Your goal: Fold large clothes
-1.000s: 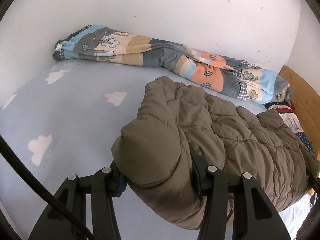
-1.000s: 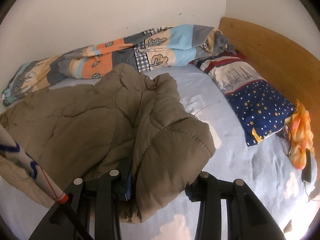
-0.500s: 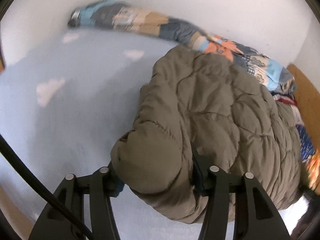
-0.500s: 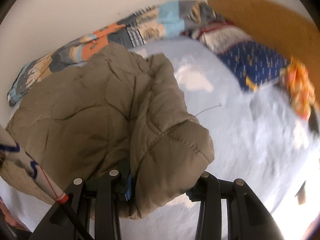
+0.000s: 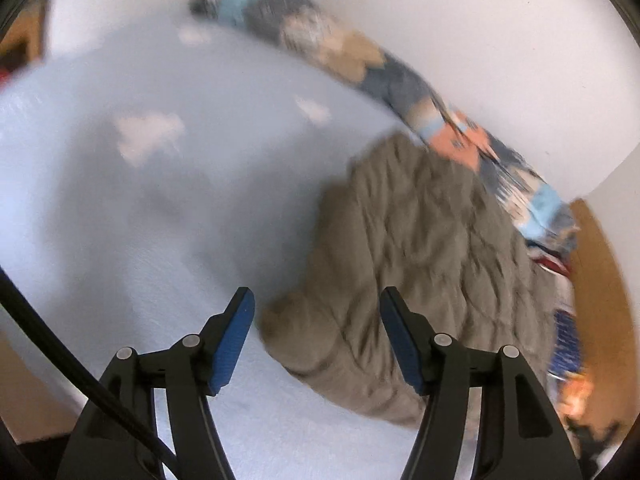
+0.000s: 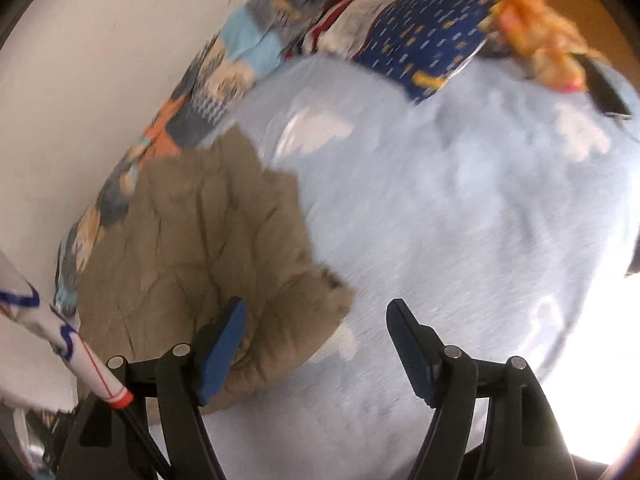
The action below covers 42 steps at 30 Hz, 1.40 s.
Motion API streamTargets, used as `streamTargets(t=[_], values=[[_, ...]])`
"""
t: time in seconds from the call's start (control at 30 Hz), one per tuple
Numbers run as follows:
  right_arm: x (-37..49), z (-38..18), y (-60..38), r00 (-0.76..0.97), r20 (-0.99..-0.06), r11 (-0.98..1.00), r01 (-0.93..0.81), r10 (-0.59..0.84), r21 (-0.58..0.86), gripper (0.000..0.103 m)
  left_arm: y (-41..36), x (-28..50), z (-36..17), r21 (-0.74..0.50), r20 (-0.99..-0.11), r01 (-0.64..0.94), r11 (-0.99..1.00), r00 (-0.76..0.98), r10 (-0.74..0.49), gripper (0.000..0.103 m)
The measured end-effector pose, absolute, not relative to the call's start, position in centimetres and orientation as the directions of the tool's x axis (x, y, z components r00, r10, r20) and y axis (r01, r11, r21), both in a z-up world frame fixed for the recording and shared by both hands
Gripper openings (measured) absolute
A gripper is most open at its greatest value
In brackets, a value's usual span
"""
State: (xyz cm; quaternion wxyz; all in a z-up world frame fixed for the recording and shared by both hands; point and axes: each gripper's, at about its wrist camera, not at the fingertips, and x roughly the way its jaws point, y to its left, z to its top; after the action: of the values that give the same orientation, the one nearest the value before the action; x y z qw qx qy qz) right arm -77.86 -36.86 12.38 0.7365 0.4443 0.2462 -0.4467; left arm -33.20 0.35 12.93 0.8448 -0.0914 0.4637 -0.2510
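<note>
An olive quilted puffer jacket (image 5: pixel 420 264) lies bunched on the pale blue bed sheet (image 5: pixel 168 216). In the left wrist view my left gripper (image 5: pixel 316 312) has its jaws opening; the jacket's corner lies between the blue pads (image 5: pixel 230 340) without being pressed. In the right wrist view the jacket (image 6: pixel 200 240) spreads to the left, and my right gripper (image 6: pixel 318 320) is opening too. Its left pad (image 6: pixel 220 356) stands against the jacket's edge, and the right pad is over bare sheet (image 6: pixel 460 220).
A rolled patchwork blanket (image 5: pixel 392 76) runs along the white wall. A starry blue pillow (image 6: pixel 424 40) and an orange cloth (image 6: pixel 536 36) lie by the wooden headboard (image 5: pixel 596 280). A white printed sleeve and a cable (image 6: pixel 80 356) cross the lower left of the right wrist view.
Both grippers have let go of the jacket and their jaws have spread. The jacket has dropped onto the sheet. Both views have rolled and swung across the bed.
</note>
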Motion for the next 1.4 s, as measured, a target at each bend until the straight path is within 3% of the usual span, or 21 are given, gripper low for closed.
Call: streamTargets(t=[0.13, 0.2, 0.27, 0.43, 0.53, 0.7, 0.8, 1.03, 1.4], values=[[-75.5, 15.3, -35.5, 0.487, -0.688, 0.336, 0.872, -0.538, 0.355, 0.077, -2.2, -35.0, 15.7, -0.23, -0.673, 0.438, 0.869, 0.573, -0.467, 0.065], [-72.4, 16.7, -34.2, 0.513, -0.656, 0.447, 0.848, -0.554, 0.286, 0.072, -5.5, -36.8, 16.0, -0.144, -0.653, 0.537, 0.831, 0.58, -0.488, 0.065], [-69.2, 17.4, -33.1, 0.547, -0.642, 0.541, 0.807, -0.536, 0.237, 0.055, -8.8, -38.6, 15.7, -0.073, -0.649, 0.626, 0.777, 0.561, -0.513, 0.065], [-62.1, 16.2, -32.6, 0.57, -0.659, 0.644, 0.747, -0.49, 0.167, 0.048, -15.8, -41.7, 12.9, 0.068, -0.683, 0.747, 0.662, 0.518, -0.515, 0.065], [-59.6, 14.2, -33.4, 0.549, -0.692, 0.659, 0.739, -0.469, 0.14, 0.047, -17.5, -41.3, 11.3, 0.065, -0.707, 0.746, 0.663, 0.503, -0.496, 0.066], [-58.0, 9.7, -35.3, 0.498, -0.779, 0.644, 0.747, -0.382, 0.161, 0.047, -17.8, -39.4, 9.2, 0.021, -0.741, 0.727, 0.686, 0.472, -0.478, 0.084], [-57.3, 8.7, -35.8, 0.48, -0.796, 0.64, 0.752, -0.368, 0.158, 0.049, -18.0, -38.6, 8.5, -0.014, -0.755, 0.725, 0.688, 0.444, -0.483, 0.085], [-56.8, 9.2, -35.7, 0.46, -0.8, 0.616, 0.774, -0.385, 0.148, 0.05, -17.4, -40.0, 9.0, 0.027, -0.72, 0.71, 0.704, 0.503, -0.479, 0.085], [-65.6, 12.5, -33.6, 0.428, -0.762, 0.486, 0.857, -0.487, 0.171, 0.052, -17.3, -43.2, 10.6, 0.128, -0.645, 0.727, 0.675, 0.577, -0.5, 0.085]])
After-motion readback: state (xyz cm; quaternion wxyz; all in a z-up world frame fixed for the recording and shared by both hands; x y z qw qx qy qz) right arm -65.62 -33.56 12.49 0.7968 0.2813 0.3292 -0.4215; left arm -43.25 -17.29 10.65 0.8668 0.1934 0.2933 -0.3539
